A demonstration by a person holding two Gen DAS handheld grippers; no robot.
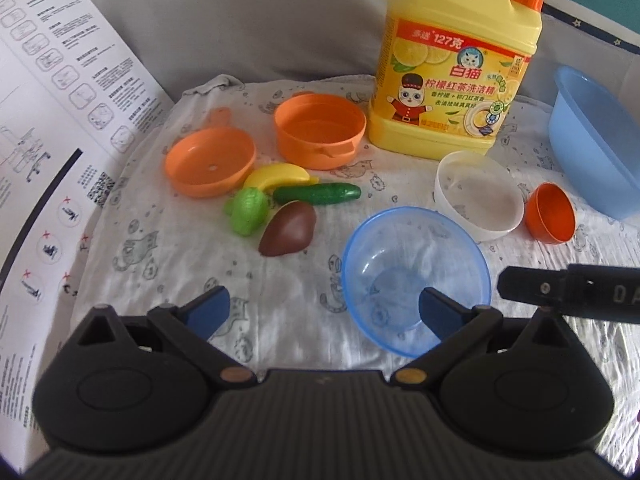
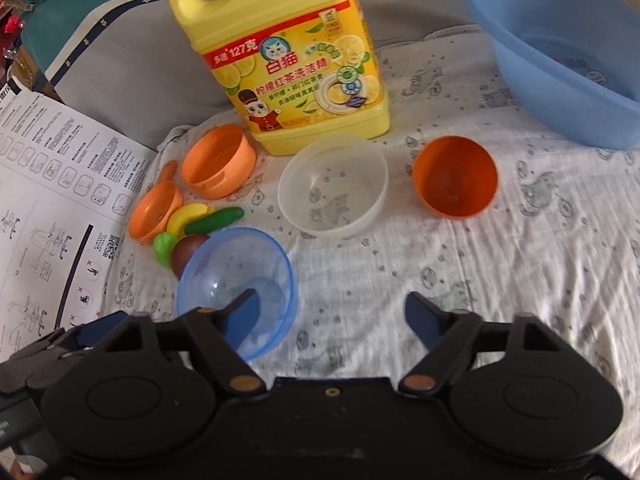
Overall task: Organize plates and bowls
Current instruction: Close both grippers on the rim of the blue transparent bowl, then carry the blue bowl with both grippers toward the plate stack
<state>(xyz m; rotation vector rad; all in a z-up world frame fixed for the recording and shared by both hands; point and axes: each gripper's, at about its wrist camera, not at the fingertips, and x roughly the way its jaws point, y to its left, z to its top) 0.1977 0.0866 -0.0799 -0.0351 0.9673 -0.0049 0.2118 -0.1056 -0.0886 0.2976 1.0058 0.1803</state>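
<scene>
Both grippers — left gripper point(image 1: 324, 306), right gripper point(image 2: 332, 314) — wide open, empty. Blue bowl point(image 2: 238, 288) nearest, then white bowl point(image 2: 334, 192) and orange bowl point(image 2: 456, 178) — all separate; stacking apparently not begun.

Printed cloth point(image 2: 520, 240), grey cushion point(image 1: 240, 20) behind
</scene>
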